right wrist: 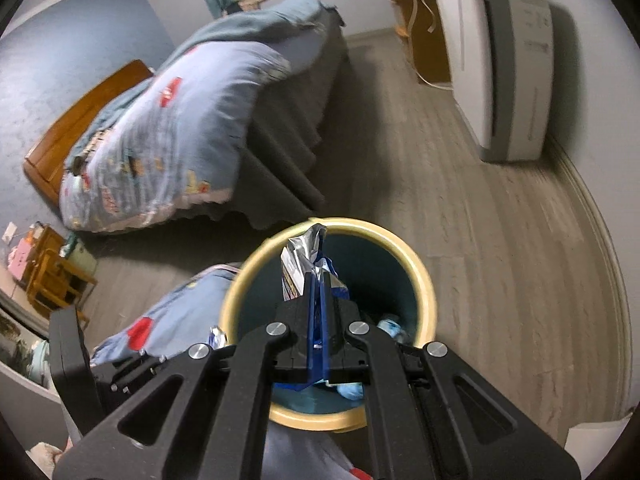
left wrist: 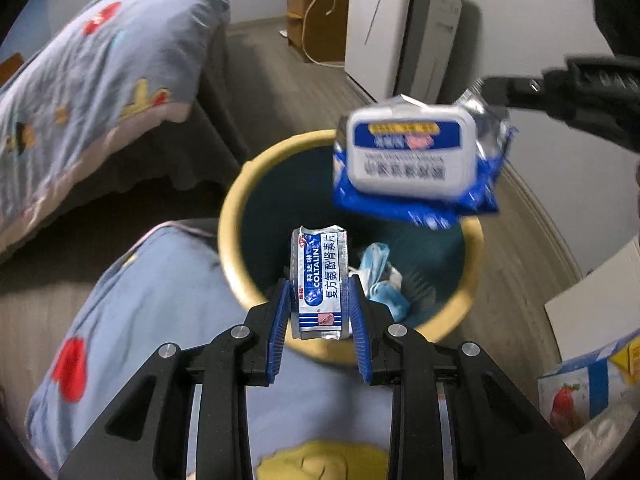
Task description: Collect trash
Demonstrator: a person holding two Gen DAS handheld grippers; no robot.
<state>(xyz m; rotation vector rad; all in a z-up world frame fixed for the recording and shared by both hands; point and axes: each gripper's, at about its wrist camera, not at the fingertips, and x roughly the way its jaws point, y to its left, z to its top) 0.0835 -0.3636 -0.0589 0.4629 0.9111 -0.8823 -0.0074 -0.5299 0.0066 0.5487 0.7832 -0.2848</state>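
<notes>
A round bin (left wrist: 234, 216) with a yellow rim and dark blue inside stands on the floor, holding a crumpled blue mask (left wrist: 380, 276). My left gripper (left wrist: 320, 308) is shut on a blue and white medicine sachet (left wrist: 320, 280), held upright over the bin's near rim. In the same view the right gripper (left wrist: 496, 88) reaches in from the upper right, gripping a blue wet-wipe pack (left wrist: 412, 160) with a white lid above the bin. In the right wrist view my right gripper (right wrist: 318, 320) is shut on that pack (right wrist: 304, 256) edge-on over the bin (right wrist: 420, 280).
A bed with a light blue quilt (right wrist: 180, 128) stands left of the bin. A white appliance (right wrist: 496, 64) and a wooden cabinet (right wrist: 420, 32) line the far wall. A blue cushion (left wrist: 140, 320) lies close below. A box with a strawberry picture (left wrist: 580, 388) sits at right.
</notes>
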